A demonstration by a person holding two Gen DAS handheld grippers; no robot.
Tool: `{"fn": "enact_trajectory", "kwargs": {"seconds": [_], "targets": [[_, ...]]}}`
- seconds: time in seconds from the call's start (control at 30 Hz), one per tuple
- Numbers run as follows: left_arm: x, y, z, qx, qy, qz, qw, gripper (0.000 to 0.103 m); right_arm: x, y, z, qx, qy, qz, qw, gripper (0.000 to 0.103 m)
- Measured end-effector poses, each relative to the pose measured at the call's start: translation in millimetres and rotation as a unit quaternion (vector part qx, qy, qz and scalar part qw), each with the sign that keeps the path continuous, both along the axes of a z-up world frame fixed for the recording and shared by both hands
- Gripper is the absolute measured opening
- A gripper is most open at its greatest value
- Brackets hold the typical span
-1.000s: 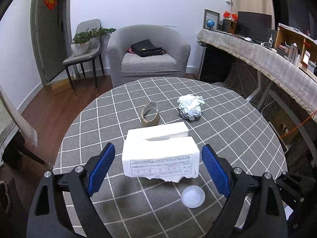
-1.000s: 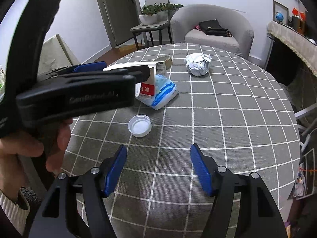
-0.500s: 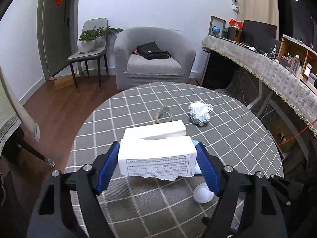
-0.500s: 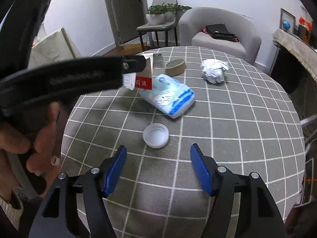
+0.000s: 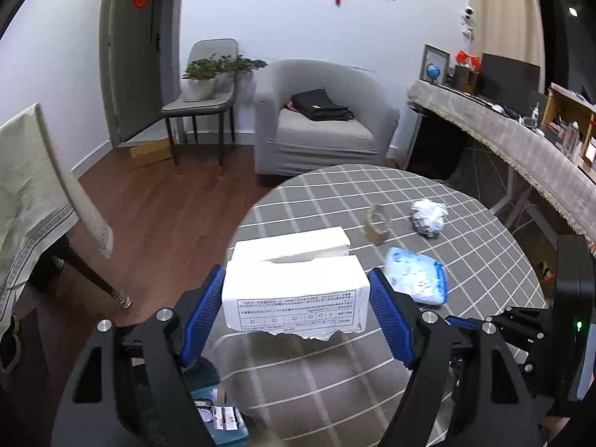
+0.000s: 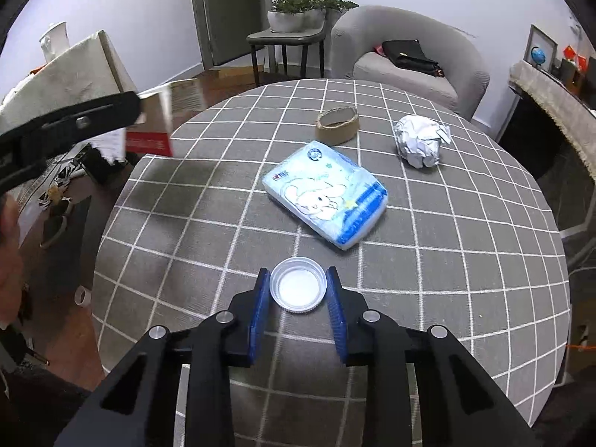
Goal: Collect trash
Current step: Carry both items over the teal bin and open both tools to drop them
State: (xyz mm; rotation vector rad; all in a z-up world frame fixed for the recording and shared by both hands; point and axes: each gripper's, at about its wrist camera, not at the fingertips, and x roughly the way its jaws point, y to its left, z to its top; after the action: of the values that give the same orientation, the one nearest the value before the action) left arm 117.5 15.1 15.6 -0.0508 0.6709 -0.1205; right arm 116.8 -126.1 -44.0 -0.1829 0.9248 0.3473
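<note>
Left gripper point(image 5: 296, 300): jaws closed against both ends of a torn white cardboard box point(image 5: 294, 290), held in the air at lower centre of frame above the edge of the round checked table point(image 5: 465, 193); its top flap stands open, contents cannot be seen. Right gripper point(image 6: 298, 292): jaws narrowed around an upturned white bottle cap point(image 6: 298, 289) on the cloth at lower centre, pads just beside its rim, contact cannot be told. Right view alone shows the cap and the box's red side panel; both show the blue tissue pack point(image 6: 325, 193), tape roll point(image 6: 338, 125) and crumpled foil ball point(image 6: 420, 140) further up the table.
</note>
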Motion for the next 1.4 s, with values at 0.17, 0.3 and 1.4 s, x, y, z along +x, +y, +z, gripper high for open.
{"fn": "enact_trajectory", "kwargs": {"seconds": [0.17, 0.3, 1.4], "targets": [[-7.1, 29.0, -0.4, 0.001, 0.004, 0.023, 0.9997, 0.079, -3.3, 14.8, 12.9, 0.012, -0.01, 0.011, 1.0, 0.03], [-12.8, 51.9, -3.3, 0.003, 0.01, 0.04, 0.9992, 0.079, -4.7, 33.6, 22.4, 0.021, -0.013, 0.024, 0.999, 0.03], [-51.9, 185.3, -161.1, 0.012, 0.219, 0.106, 0.97, 0.079, -17.3, 205.0, 38.0, 0.062, -0.007, 0.154, 0.986, 0.03]]}}
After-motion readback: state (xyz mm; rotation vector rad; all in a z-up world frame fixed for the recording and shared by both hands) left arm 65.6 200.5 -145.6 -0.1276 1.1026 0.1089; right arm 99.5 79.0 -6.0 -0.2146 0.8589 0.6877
